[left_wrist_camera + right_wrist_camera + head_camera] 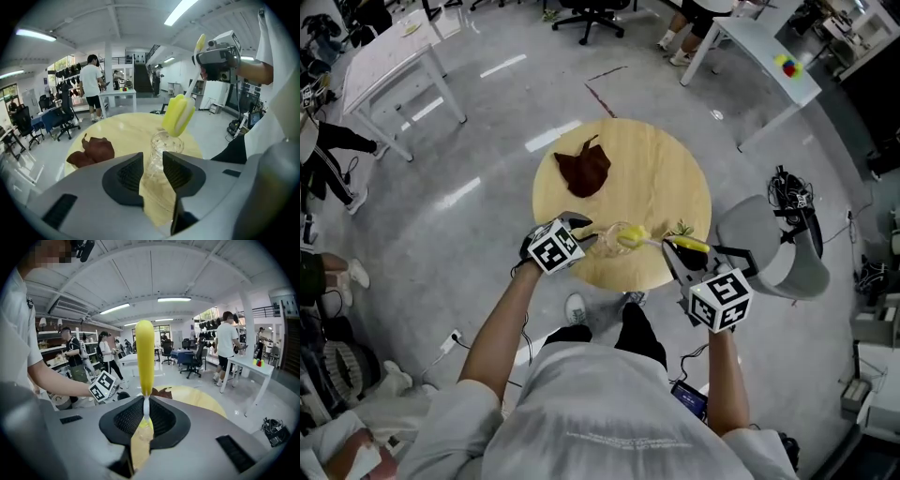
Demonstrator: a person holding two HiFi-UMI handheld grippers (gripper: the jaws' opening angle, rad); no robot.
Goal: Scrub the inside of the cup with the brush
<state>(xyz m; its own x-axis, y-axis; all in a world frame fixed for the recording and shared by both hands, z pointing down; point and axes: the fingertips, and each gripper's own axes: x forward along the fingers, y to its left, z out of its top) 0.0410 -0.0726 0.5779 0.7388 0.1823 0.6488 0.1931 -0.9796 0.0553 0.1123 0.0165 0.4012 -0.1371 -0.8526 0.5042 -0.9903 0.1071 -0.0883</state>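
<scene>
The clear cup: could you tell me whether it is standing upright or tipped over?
Upright: the cup stands on the table with its mouth facing up, just below the brush.

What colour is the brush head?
The brush head is yellow, clearest in the left gripper view.

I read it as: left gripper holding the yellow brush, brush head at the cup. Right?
Not quite. The right gripper holds the brush, jaws closed on its handle, as the right gripper view shows. The left gripper is open and grips nothing. The brush head is at the cup, as you said.
</scene>
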